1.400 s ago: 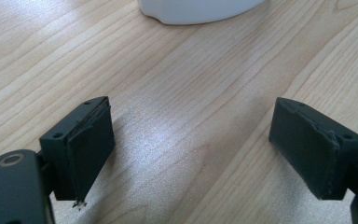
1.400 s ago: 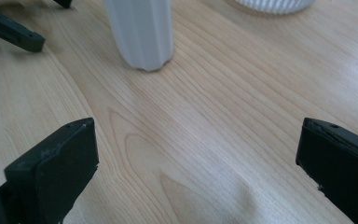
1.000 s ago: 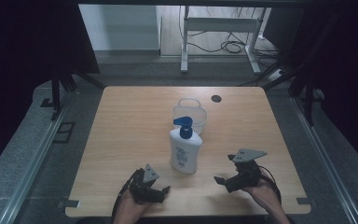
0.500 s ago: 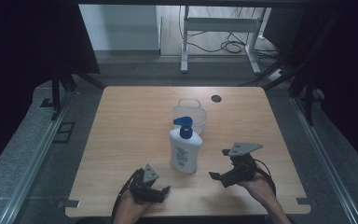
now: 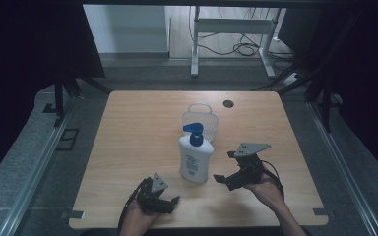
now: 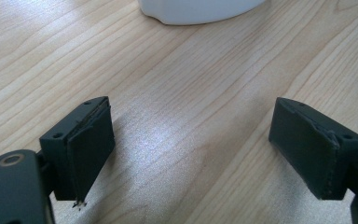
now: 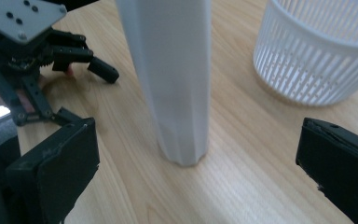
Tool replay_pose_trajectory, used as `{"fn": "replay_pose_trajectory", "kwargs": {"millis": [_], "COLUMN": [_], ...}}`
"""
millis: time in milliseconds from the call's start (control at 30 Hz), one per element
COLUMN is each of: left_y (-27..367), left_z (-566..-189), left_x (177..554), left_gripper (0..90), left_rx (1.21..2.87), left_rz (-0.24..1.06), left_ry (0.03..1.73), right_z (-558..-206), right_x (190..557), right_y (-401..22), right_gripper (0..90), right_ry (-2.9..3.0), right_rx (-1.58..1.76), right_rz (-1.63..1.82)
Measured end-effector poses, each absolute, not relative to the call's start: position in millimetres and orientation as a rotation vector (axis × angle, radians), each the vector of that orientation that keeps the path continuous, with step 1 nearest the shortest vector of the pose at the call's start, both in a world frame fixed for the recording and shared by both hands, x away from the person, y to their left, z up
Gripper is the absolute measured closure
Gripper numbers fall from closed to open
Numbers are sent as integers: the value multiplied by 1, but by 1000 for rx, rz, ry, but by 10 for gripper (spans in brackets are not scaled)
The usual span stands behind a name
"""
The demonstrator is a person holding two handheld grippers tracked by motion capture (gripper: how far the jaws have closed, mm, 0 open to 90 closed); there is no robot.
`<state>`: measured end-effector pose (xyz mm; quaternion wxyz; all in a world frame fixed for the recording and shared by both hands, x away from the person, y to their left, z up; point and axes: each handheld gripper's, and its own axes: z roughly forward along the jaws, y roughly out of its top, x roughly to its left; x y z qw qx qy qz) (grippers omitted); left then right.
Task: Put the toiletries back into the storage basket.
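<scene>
The wooden table [image 5: 142, 147] is carrying a white slatted basket [image 5: 200, 119] and, just in front of it, the upright pump bottle [image 5: 194, 153], standing between my tools. I am lining up my right tool [image 5: 230, 168], jaws wide apart, beside it; my left tool [image 5: 170, 204] is resting nearby, jaws apart too. Clipping this tall bottle off-centre could be tipping it over

The white pump bottle [image 5: 195, 158] carries a label on its front with dark print; the lettering is too small and blurred to read; no other text, number or sign is legible anywhere.
</scene>
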<state>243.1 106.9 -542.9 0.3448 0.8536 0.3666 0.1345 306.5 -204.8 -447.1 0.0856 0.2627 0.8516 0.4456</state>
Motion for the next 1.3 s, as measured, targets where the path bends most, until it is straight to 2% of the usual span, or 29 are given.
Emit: {"fn": "replay_pose_trajectory", "kwargs": {"millis": [333, 767, 1300], "left_y": [107, 106, 106], "left_z": [-543, -543, -543], "left_x": [243, 243, 243], "left_gripper": [134, 134, 133], "left_rx": [2212, 2211, 2209], "left_rz": [350, 351, 351], "left_ry": [956, 959, 960], "right_z": [-443, -435, -431], "right_x": [315, 322, 334], "right_y": [-189, -172, -150], "right_gripper": [0, 43, 137], "right_ry": [2534, 2532, 2547], "right_rx": [776, 751, 716], "right_rz": [1363, 1389, 1417]}}
